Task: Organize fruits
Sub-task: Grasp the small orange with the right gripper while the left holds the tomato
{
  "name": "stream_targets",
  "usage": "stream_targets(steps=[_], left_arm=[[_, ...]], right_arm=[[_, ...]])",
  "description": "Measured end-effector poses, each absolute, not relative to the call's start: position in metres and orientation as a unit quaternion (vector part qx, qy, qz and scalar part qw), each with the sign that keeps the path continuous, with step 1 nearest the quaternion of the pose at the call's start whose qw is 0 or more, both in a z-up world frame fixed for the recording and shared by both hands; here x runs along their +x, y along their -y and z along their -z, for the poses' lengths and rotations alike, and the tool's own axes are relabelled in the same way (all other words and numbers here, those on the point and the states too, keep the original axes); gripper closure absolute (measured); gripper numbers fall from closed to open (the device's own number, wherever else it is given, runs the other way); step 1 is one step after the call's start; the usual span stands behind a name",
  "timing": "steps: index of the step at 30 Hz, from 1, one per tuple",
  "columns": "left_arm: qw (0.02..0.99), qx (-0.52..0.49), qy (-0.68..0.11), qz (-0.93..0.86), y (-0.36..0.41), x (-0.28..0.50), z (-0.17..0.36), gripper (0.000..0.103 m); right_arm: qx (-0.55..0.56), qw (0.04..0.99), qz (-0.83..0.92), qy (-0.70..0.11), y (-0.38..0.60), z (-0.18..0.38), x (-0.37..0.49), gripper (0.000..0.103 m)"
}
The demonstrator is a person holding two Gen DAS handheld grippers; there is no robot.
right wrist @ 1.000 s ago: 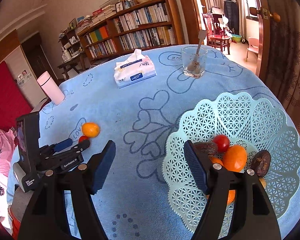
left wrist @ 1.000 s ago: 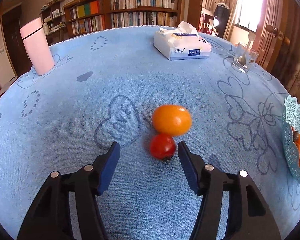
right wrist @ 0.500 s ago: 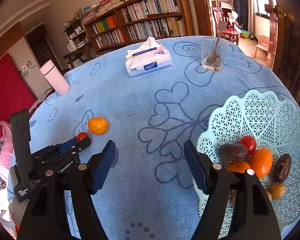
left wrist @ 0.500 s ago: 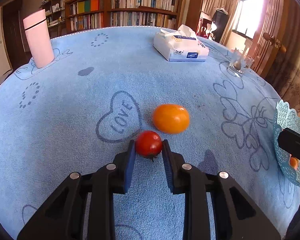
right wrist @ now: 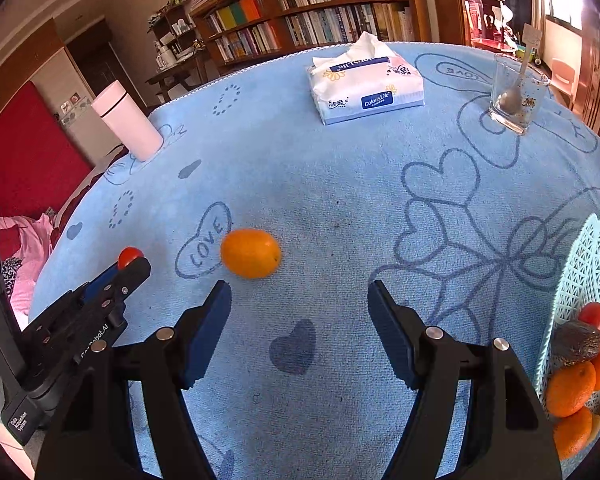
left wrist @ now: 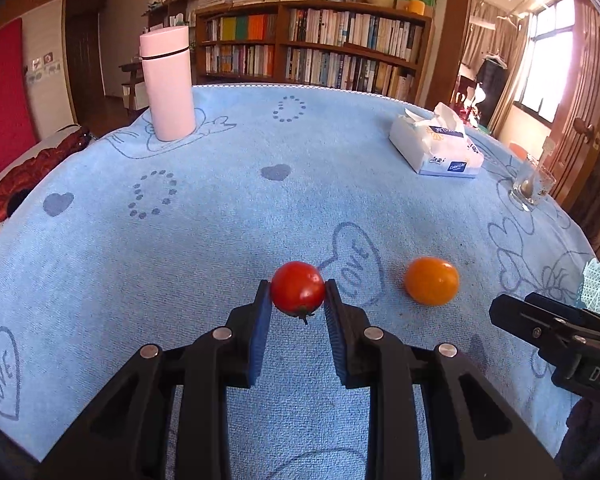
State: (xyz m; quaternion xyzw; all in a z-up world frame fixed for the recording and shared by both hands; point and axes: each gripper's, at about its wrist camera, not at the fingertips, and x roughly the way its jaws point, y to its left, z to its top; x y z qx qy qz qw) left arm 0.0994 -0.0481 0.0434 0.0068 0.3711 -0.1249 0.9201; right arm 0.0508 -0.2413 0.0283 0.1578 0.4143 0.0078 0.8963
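Since the earlier frame, the red tomato (left wrist: 298, 289) has been clamped and raised off the bench (left wrist: 220, 220) by the left tool (left wrist: 296, 300), away from the orange fruit (right wrist: 251, 253). Nothing is held by the half-open right tool (right wrist: 299, 304), seen just short of that fruit. Other fruits are seen in the lattice basket (right wrist: 592, 256).

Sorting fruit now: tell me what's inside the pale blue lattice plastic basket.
The pale blue lattice plastic basket holds a red tomato, a dark wrinkled fruit and several orange fruits. Its far side is cut off, so any others are unseen.
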Motion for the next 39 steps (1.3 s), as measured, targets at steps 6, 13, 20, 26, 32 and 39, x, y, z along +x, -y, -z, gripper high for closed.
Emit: stream_targets(steps=[6,13,20,26,32,39], left_arm=[[0.925,0.001,-0.367,0.102,0.038,0.104,-0.044,0.076],[0.928,-0.001,-0.363,0.081,0.031,0.107,-0.043,0.076],[0.927,-0.005,-0.365,0.081,0.029,0.108,-0.042,0.076],[0.927,-0.005,-0.366,0.083,0.030,0.107,-0.042,0.076],[0.926,-0.006,-0.367,0.085,0.030,0.107,-0.042,0.076],[0.926,-0.008,-0.367,0.086,0.030,0.107,-0.041,0.076]], right_arm=[[0.147,0.895,-0.016,-0.421,0.219,-0.024,0.077,0.031],[0.122,0.894,-0.006,-0.430,0.203,-0.014,0.103,0.031],[0.119,0.891,0.009,-0.438,0.201,-0.004,0.116,0.031],[0.102,0.894,0.017,-0.437,0.196,-0.001,0.120,0.034],[0.075,0.899,0.022,-0.431,0.192,-0.002,0.116,0.055],[0.067,0.902,0.014,-0.427,0.188,-0.006,0.106,0.057]])
